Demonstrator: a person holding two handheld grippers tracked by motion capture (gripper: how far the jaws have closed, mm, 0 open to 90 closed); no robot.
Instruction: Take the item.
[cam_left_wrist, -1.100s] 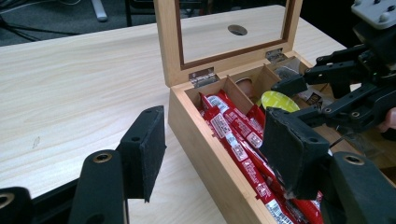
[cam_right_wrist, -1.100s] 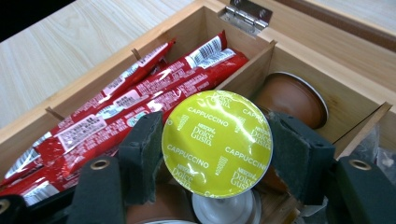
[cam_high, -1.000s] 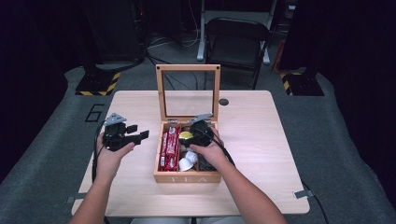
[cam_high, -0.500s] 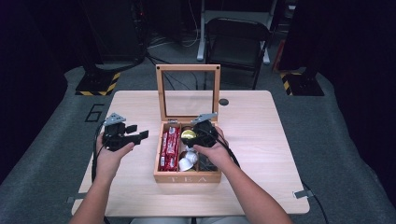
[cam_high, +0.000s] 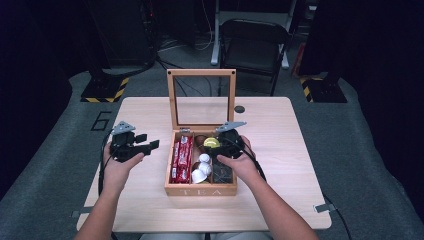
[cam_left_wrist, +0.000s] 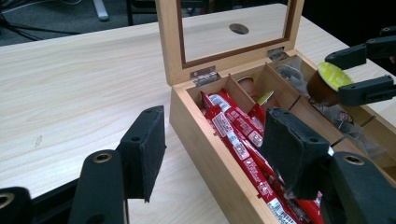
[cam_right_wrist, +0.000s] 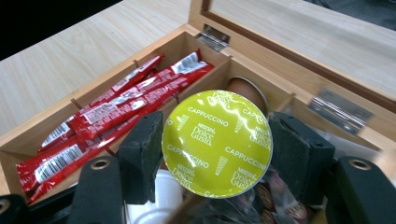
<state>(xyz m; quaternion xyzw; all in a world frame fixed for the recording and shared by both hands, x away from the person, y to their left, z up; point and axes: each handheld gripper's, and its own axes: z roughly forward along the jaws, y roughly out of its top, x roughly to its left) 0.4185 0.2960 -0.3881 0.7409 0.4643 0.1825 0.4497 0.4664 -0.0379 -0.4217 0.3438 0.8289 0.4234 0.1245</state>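
While the lid stands upright: one wooden tea box (cam_high: 200, 190) sits on the tabletop (cam_high: 280, 200), split into three lengthwise sections.
Right gripper (cam_right_wrist: 217, 149): its fingers are clamped on one coffee capsule (cam_right_wrist: 217, 142), one pad on each side of the green foil top printed "Cappuccino".
Capsule place: between the right fingers, lifted above the box's middle and right sections, clear of the contents below.
Left gripper (cam_left_wrist: 210, 154): fingers apart with nothing between them, held above the bare tabletop just left of the box.
Red stick sachets (cam_left_wrist: 238, 140): a bundle, too overlapped to count, in the left section, just right of the left fingers.
White capsules (cam_high: 201, 167): two, in the middle section, below and beside the right fingers.
Brown capsule (cam_right_wrist: 247, 88): one, at the far end of the middle section, beyond the held capsule.
Right section: clear-wrapped packets under the right fingers, number not readable.
Change from a second ago: the right gripper and its capsule have risen and moved toward the hinge end; the left gripper has kept its place, and both finger gaps are unchanged.
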